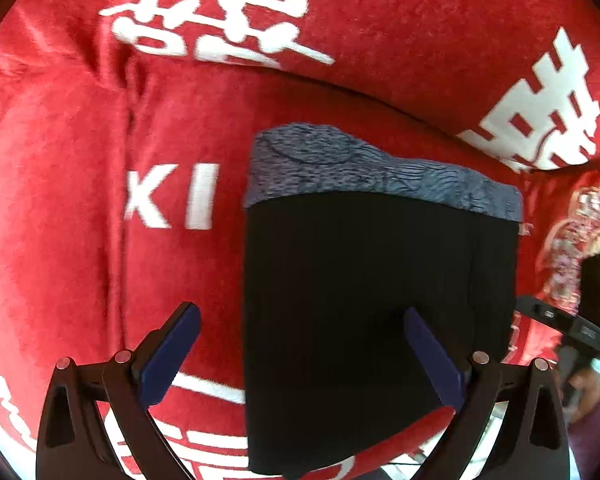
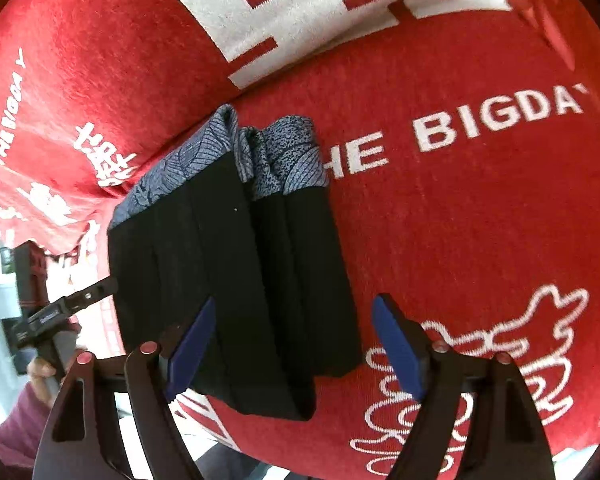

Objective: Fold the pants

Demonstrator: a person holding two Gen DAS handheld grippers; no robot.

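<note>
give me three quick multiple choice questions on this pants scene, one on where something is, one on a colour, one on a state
1. Where do the folded pants lie?
A. on a red blanket with white print
B. in a basket
C. on a wooden floor

2. What colour is the patterned band at the far end of the pants?
A. yellow
B. blue-grey
C. green

3. How is the left hand-held gripper?
A. shut on the pants
B. open, holding nothing
C. shut on the blanket

Answers:
1 A, the red blanket with white lettering surrounds the pants.
2 B, the band shows blue-grey leaf patterning against the black cloth.
3 B, its blue pads stand wide apart with no cloth pinched; the right hand-held gripper looks the same.
</note>
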